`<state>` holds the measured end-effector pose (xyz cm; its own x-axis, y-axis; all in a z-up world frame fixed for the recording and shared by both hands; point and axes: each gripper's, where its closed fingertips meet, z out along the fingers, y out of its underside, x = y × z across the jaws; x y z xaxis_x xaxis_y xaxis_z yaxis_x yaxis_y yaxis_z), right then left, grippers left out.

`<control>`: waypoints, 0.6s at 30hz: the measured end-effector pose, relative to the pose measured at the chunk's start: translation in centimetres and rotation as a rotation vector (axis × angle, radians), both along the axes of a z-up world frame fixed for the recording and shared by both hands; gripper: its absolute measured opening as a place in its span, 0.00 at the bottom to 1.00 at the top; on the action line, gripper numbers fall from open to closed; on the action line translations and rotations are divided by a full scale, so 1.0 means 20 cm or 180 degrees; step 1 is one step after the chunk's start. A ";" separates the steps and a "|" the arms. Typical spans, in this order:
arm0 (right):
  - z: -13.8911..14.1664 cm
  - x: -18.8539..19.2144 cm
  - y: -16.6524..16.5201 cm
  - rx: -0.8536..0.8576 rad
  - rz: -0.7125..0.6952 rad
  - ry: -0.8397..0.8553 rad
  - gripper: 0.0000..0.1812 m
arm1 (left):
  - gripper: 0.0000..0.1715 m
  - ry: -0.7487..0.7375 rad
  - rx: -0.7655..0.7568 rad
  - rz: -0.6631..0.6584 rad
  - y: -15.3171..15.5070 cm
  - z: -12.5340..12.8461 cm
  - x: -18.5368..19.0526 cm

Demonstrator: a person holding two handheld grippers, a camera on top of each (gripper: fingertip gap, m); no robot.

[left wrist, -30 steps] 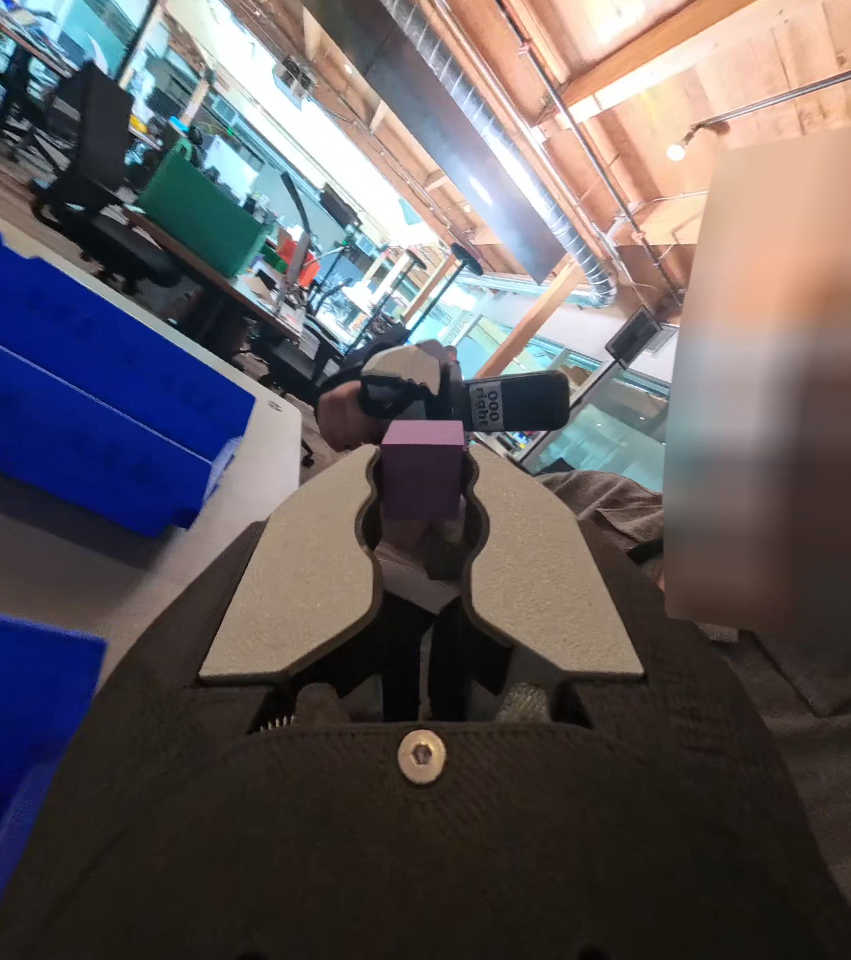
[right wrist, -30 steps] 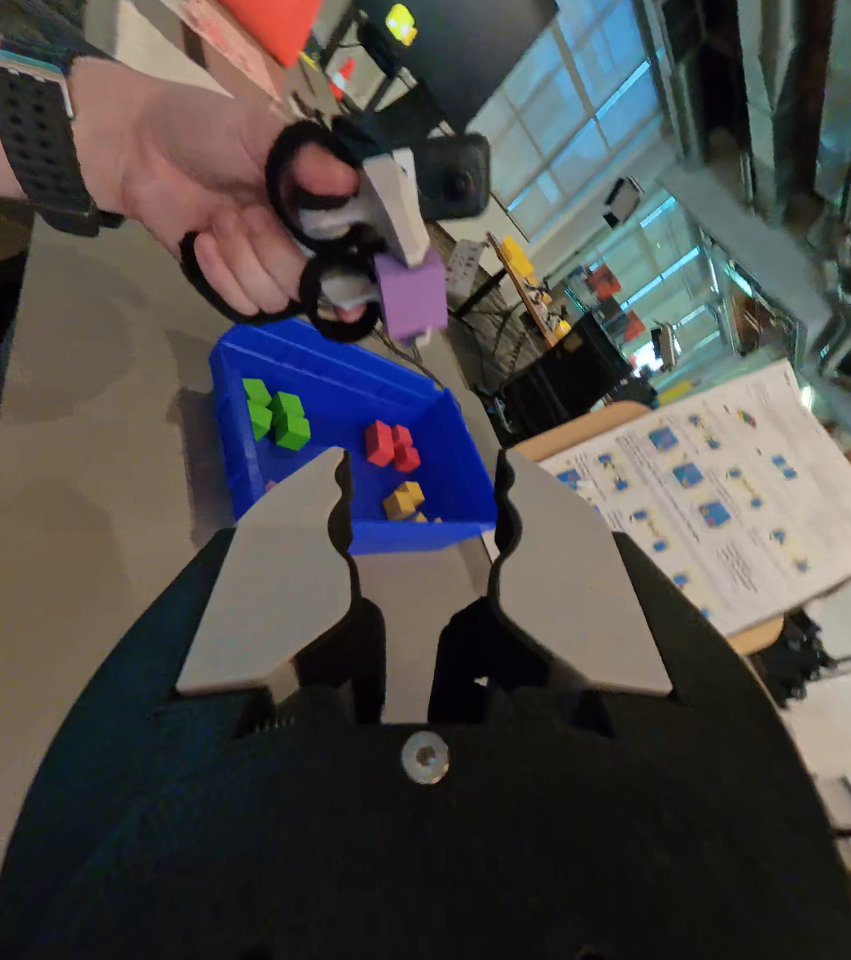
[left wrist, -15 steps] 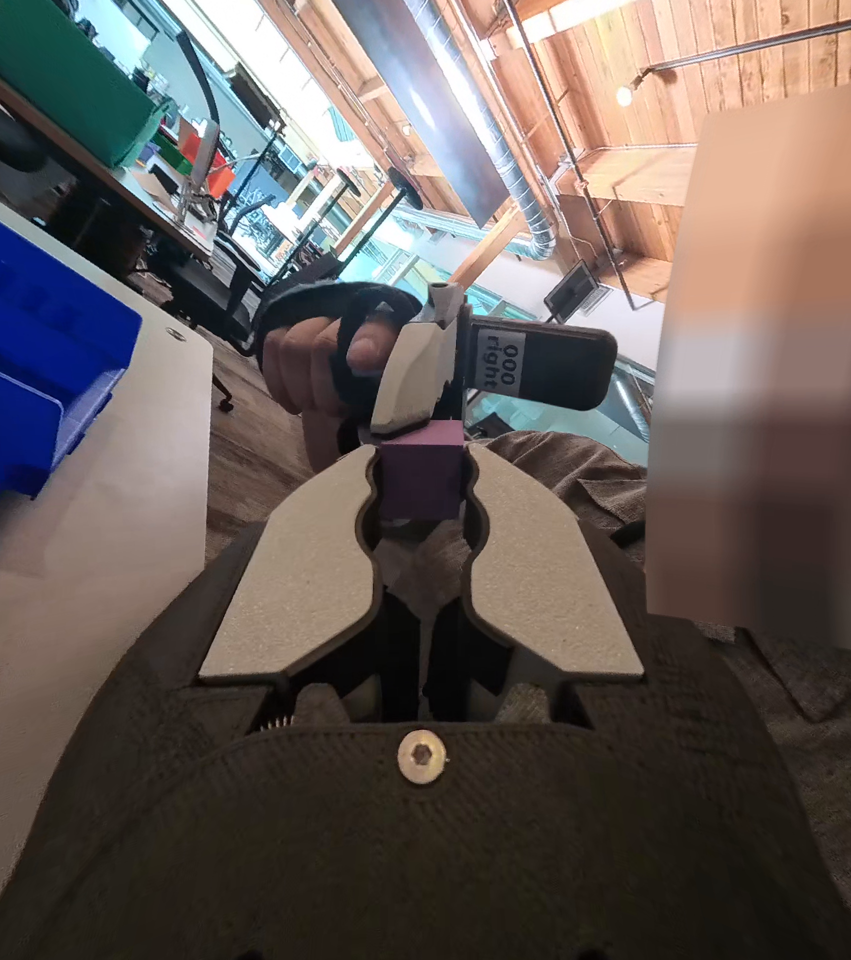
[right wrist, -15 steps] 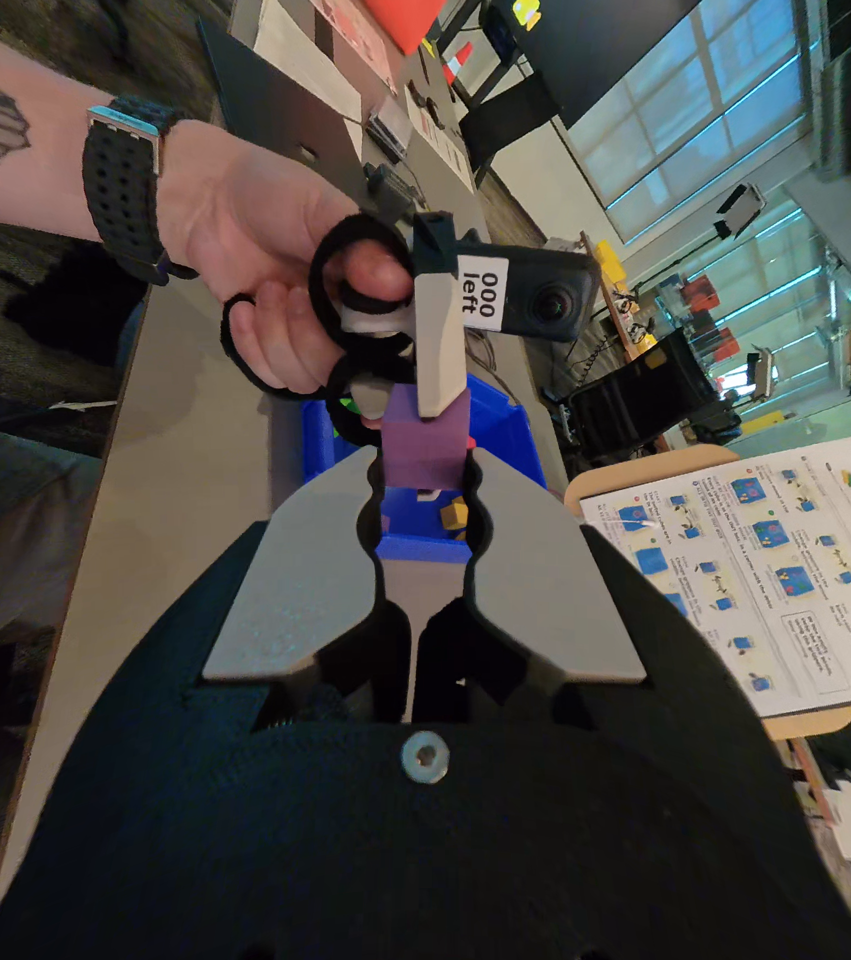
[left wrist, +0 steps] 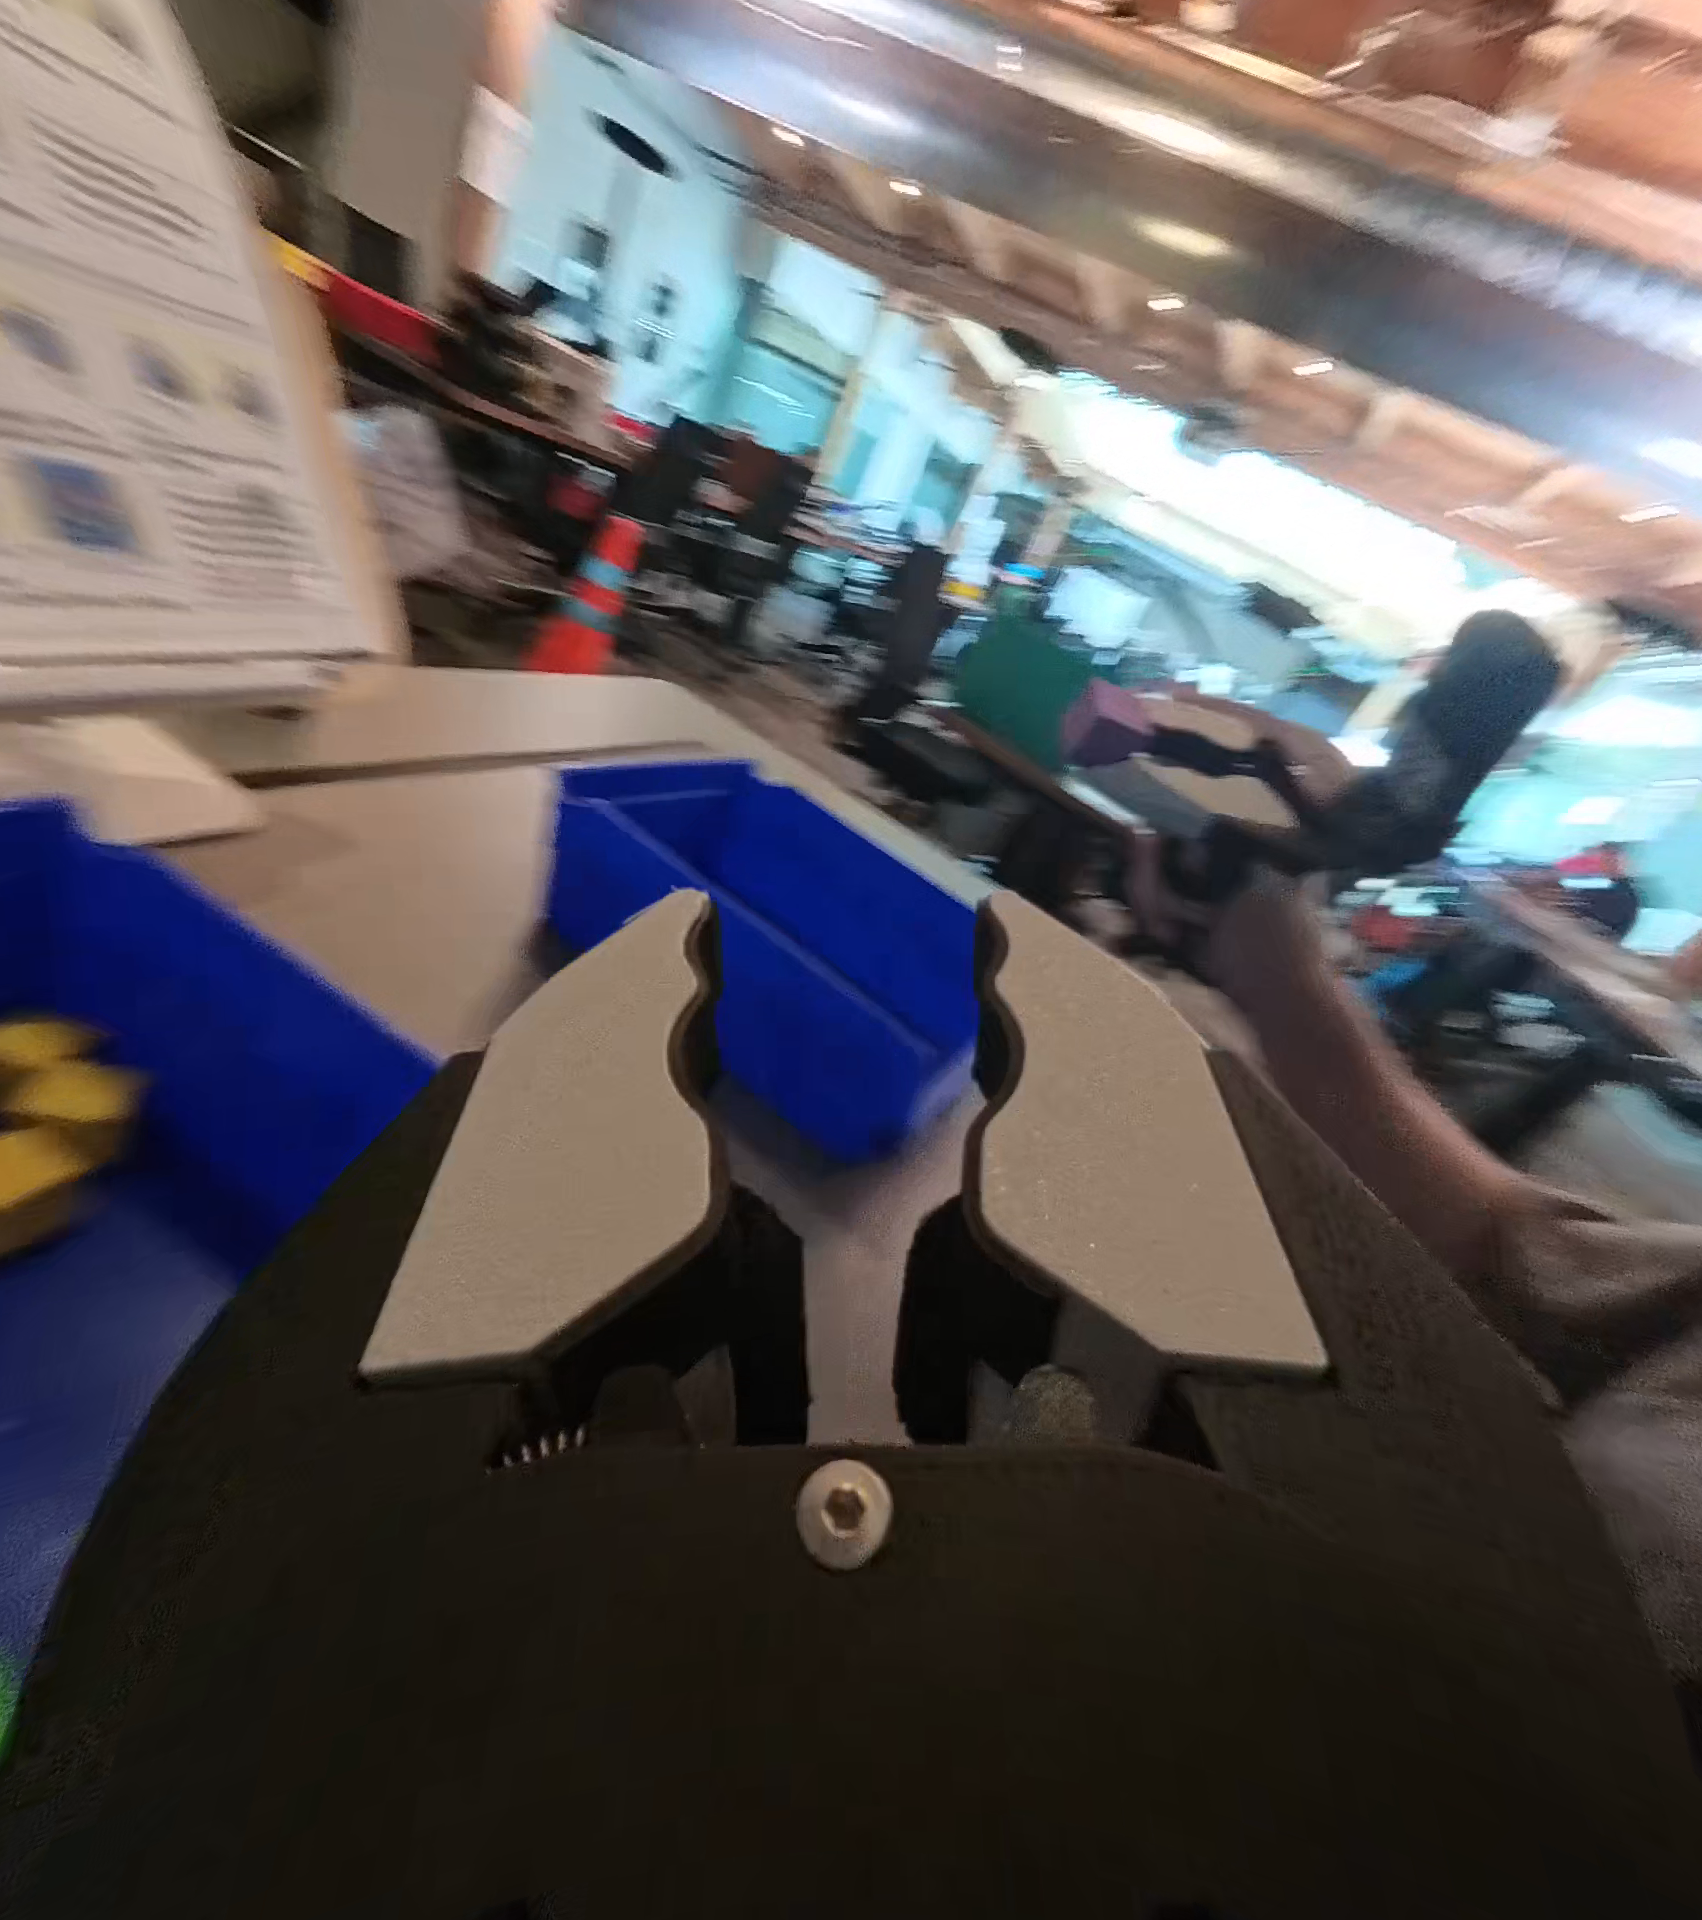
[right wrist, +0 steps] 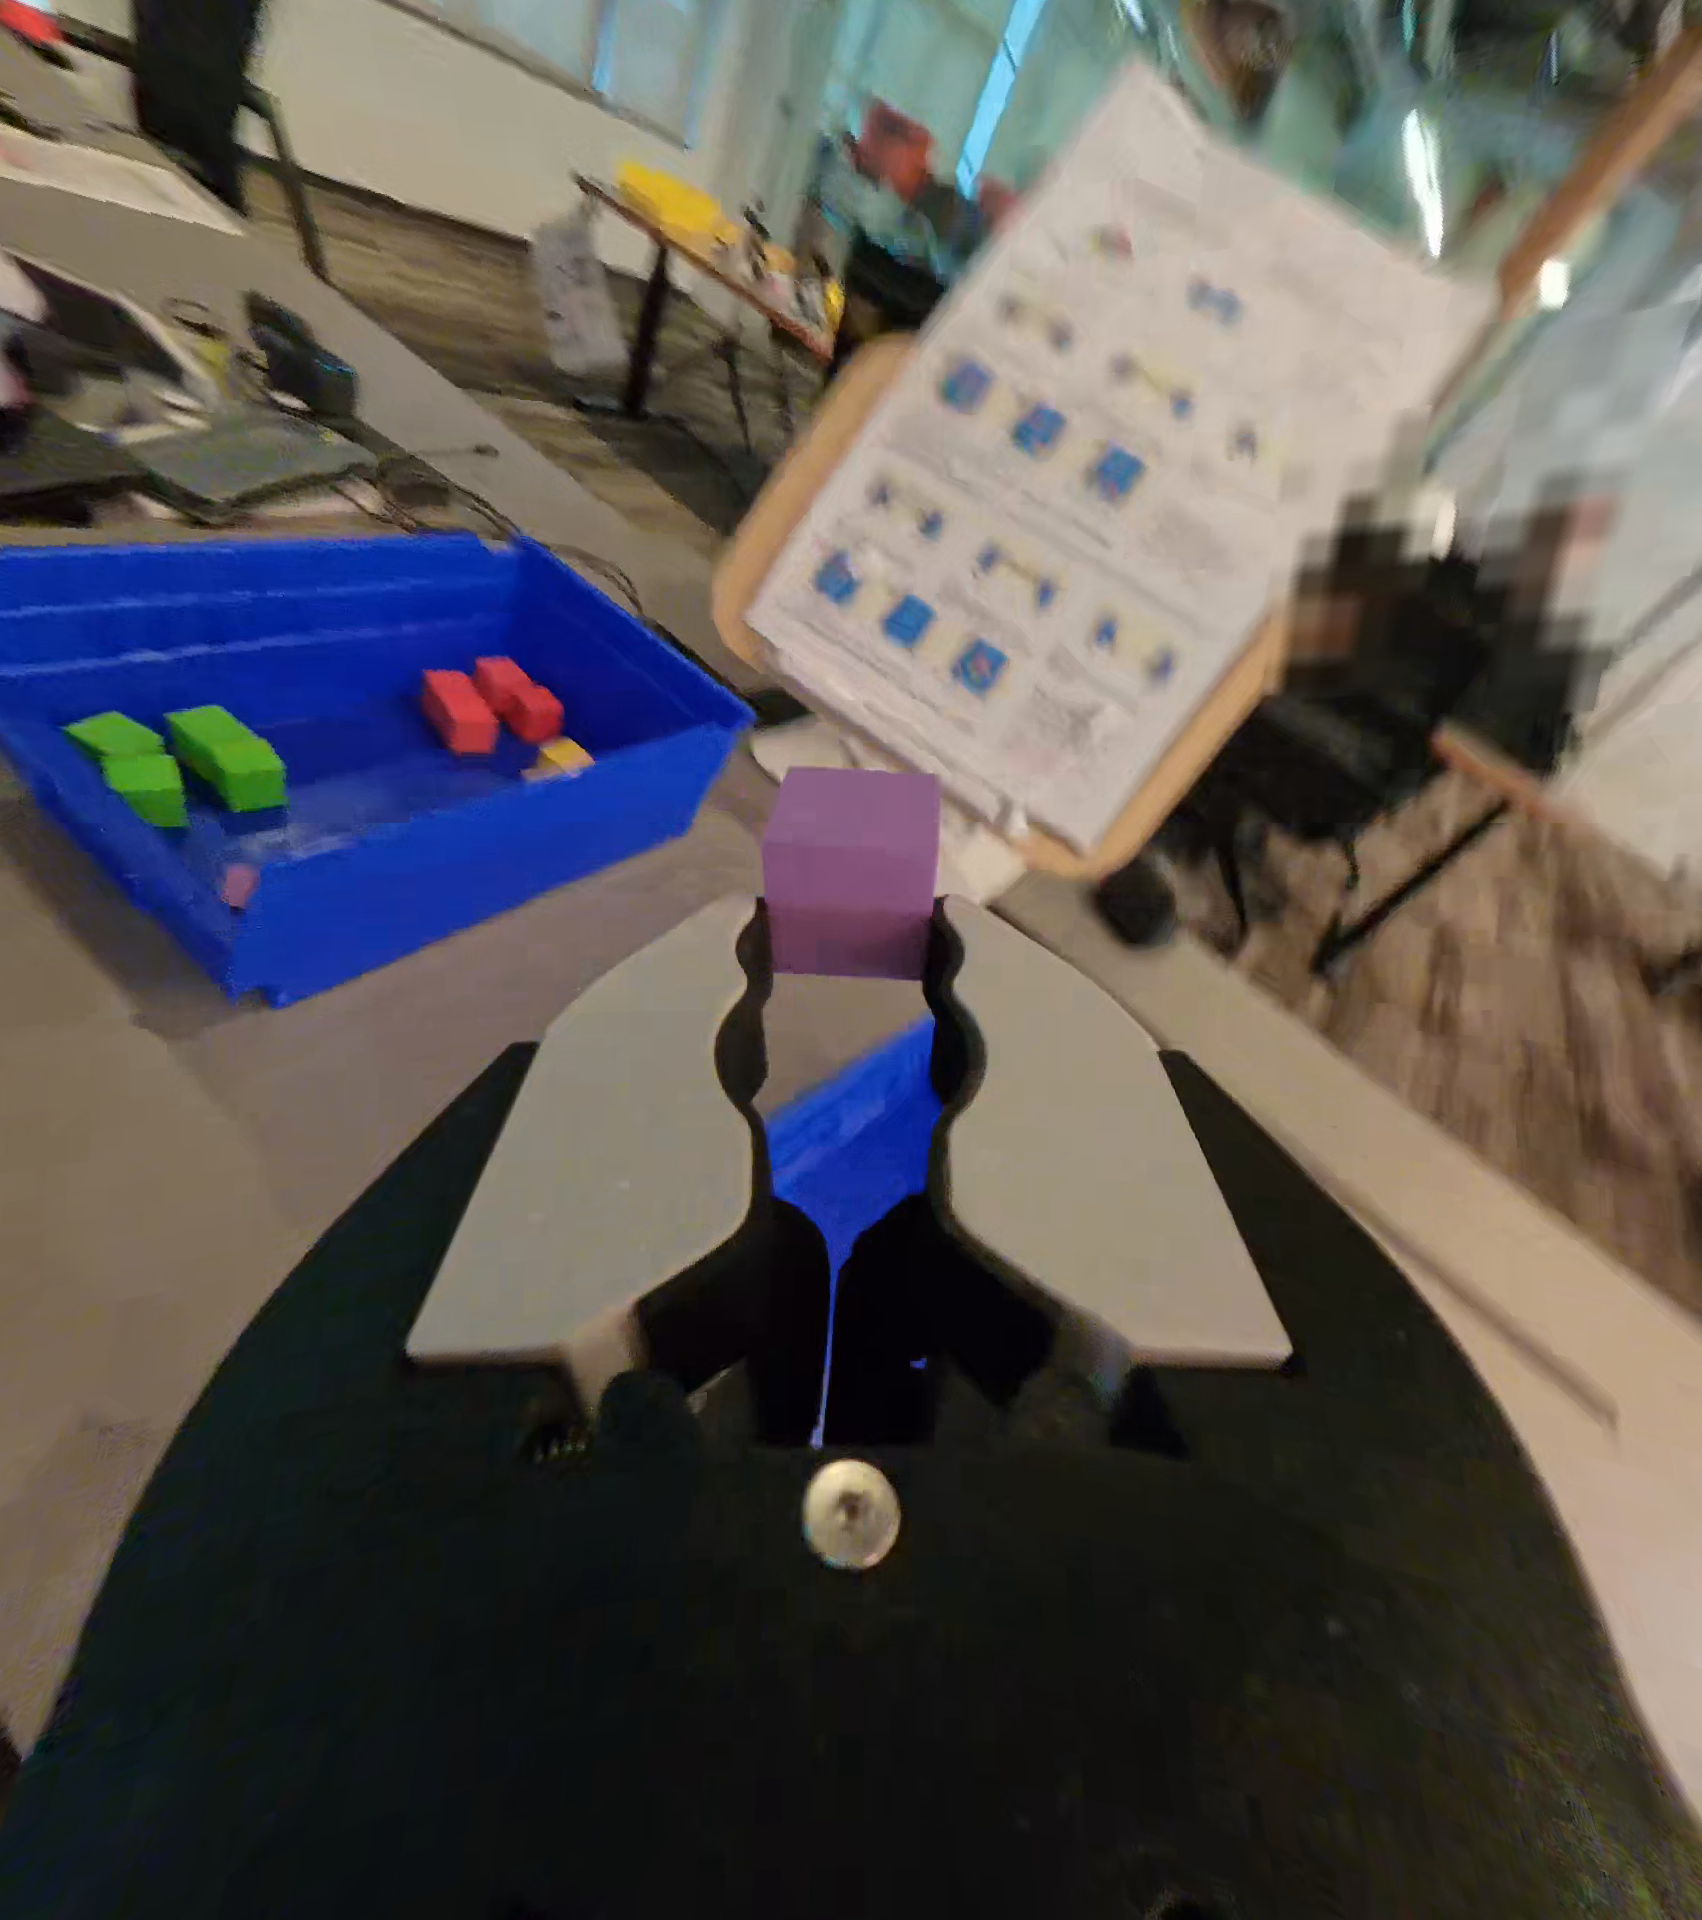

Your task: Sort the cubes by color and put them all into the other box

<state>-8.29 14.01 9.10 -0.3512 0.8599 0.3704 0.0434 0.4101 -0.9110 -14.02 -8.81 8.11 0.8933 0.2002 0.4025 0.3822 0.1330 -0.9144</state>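
The small purple wooden cube (right wrist: 849, 871) has changed grippers: half a second ago the left gripper (left wrist: 842, 971) pinched it, and now it sits clamped at the fingertips of the right gripper (right wrist: 849, 914), raised above the grey table (right wrist: 151, 1091). The left one is spread and empty over a blue plastic bin (left wrist: 785, 935). Ahead-left of the right gripper lies a second blue bin (right wrist: 473, 894) holding green blocks (right wrist: 192, 764) and red blocks (right wrist: 492, 701); ahead-right stands a printed instruction sheet (right wrist: 1086, 468).
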 end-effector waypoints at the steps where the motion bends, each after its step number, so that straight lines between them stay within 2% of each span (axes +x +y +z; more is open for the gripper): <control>1: -0.06 0.00 0.08 -0.0065 -0.0170 -0.0226 0.16 | 0.25 0.0144 -0.0129 0.0203 -0.03 -0.01 -0.03; 4: -0.21 0.00 0.26 -0.0113 -0.0585 -0.0758 0.15 | 0.24 0.0378 -0.0424 0.0486 -0.09 -0.02 -0.08; 8: -0.47 0.02 0.44 0.0083 -0.1006 -0.1646 0.15 | 0.23 0.0447 -0.0442 0.0526 -0.12 0.00 -0.08; 14: -0.86 0.10 0.58 0.0286 -0.1308 -0.3080 0.15 | 0.21 0.0394 -0.0477 0.0507 -0.14 -0.02 -0.09; 18: -1.03 0.14 0.65 0.0208 -0.1566 -0.3799 0.16 | 0.21 0.0390 -0.0553 0.0585 -0.17 -0.04 -0.13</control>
